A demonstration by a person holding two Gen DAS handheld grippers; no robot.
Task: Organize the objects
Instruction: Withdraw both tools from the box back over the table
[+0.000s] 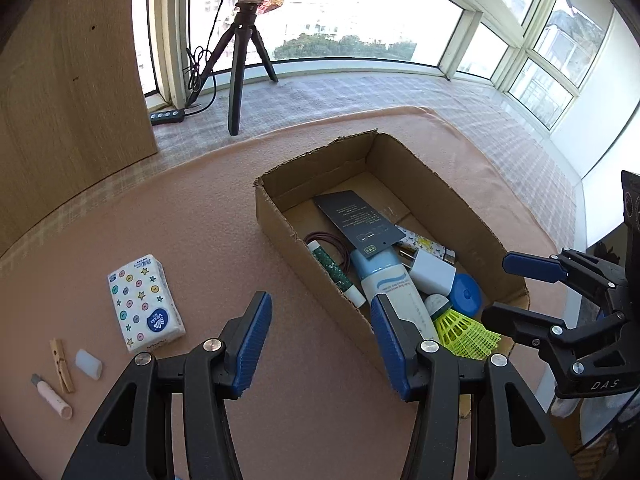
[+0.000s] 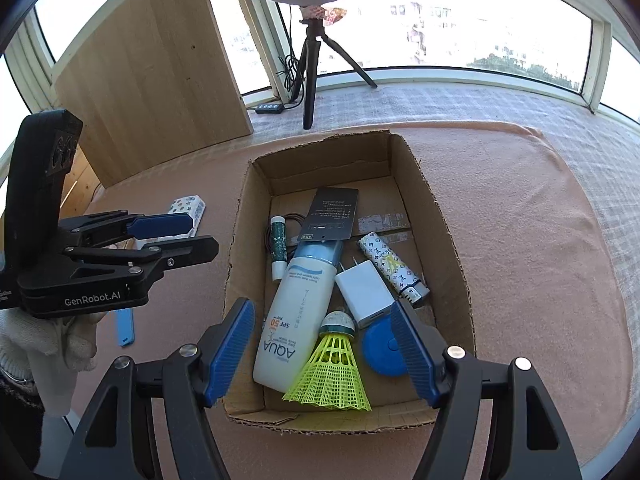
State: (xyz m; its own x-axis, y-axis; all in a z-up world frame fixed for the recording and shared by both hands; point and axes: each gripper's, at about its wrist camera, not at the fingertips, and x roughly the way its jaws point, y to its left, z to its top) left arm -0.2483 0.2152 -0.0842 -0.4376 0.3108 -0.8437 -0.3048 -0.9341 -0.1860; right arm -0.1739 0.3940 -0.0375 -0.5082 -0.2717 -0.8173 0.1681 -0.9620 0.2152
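Inside the cardboard box (image 2: 440,240) on the table (image 2: 540,220), your sunscreen bottle (image 2: 298,312) lies flat, long axis running from the near wall toward the far one, cap end away from you. Beside it the yellow shuttlecock (image 2: 332,372) points its cork away, skirt toward you. Your right claw (image 2: 322,350) hangs open and empty above them; your left claw (image 1: 320,340) is open too, straddling the box's left wall.

— What's that box (image 2: 436,216) made of?
— Matt brown cardboard, rough at the torn rim. It sits on a soft peach cloth (image 2: 540,240).
— The bottle (image 2: 298,316)?
— Smooth, glossy white plastic. The shuttlecock (image 2: 332,376) is yellow plastic mesh; the far-left panel (image 2: 152,80) is pale wood.
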